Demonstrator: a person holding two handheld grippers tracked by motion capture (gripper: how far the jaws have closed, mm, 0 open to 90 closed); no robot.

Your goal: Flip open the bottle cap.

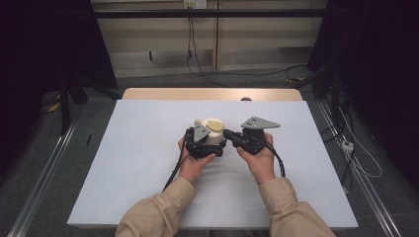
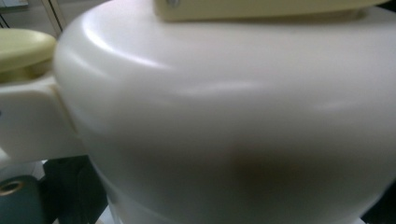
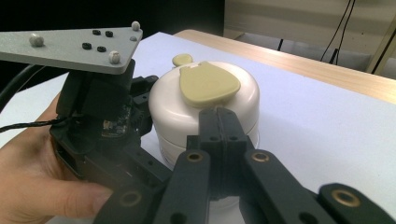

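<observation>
White lidded container (image 1: 213, 132) sits mid-mat, approx table centre; prob light, rigid, glossy so slippery — grab low on the wall. Left gripper (image 1: 198, 140) hugs its 9 o'clock side, can't tell jaw state. Right gripper (image 3: 219, 126), jaws together w/ nothing between, at 3 o'clock under the beige tab (image 3: 208, 84). Blue mat (image 1: 148, 163) bare elsewhere

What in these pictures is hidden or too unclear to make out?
- Left gripper, high view: its grey plate and the cream container hide its jaw tips, so whether it grips is unclear.
- Left gripper view: the container's wall is blurred, and the picture edges cut it off.
- Right gripper, right gripper view: its closed jaws hide part of the container's near side.
- Container's contents: its lid covers them.
</observation>
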